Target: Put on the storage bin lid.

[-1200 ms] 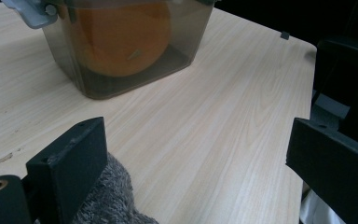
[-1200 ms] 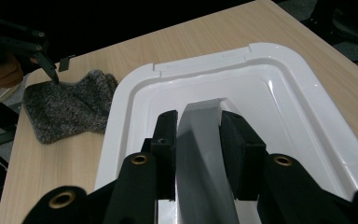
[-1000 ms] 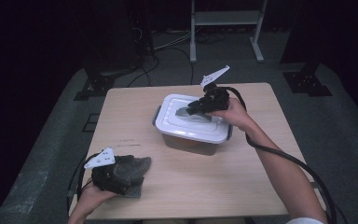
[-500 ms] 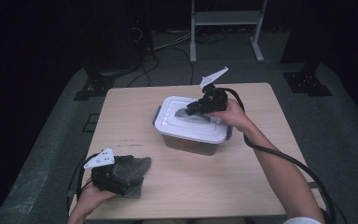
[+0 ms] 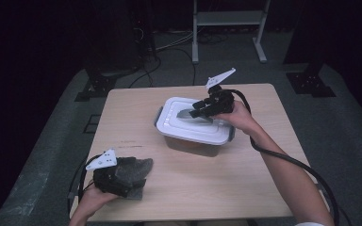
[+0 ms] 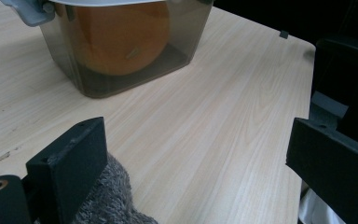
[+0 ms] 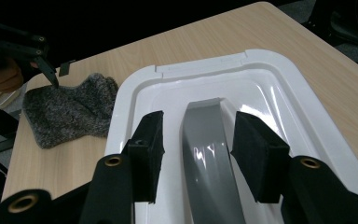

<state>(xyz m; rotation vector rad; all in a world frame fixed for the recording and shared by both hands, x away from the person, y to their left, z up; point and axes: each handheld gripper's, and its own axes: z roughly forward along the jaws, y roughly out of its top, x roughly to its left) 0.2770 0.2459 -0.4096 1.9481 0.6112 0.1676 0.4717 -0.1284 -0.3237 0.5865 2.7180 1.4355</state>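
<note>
Two grippers are seen over a wooden table [image 5: 245, 188]. The right gripper [image 5: 194, 113] is held above the white lid [image 5: 188, 127] of a box [image 5: 193, 146] near the table's middle. In the right gripper view its jaws stand one on each side of the lid's grey handle [image 7: 209, 149], with a gap on both sides; no pad is seen pressing on it. The jaws have just been opening, the handle between them. The handle's near end is cut off at the bottom of that view.

The left gripper [image 5: 139, 165] is rested at the table's near left corner, on a grey woolly cloth [image 5: 134, 172]. In the left gripper view the jaws are set wide apart, with bare tabletop between them; the cloth [image 6: 107, 200] is seen only in part, under the left-hand jaw. The right-hand jaw is partly cut off by the frame.

Through the box's smoky wall [image 6: 186, 32] something round and orange [image 6: 121, 37] is made out; its top is hidden by the lid, and what it is cannot be told. A grey clip [image 6: 30, 11] is seen at the box's corner.

Beyond the table the room is dark; a white stand [image 5: 228, 28] and some cables are only faintly made out.
</note>
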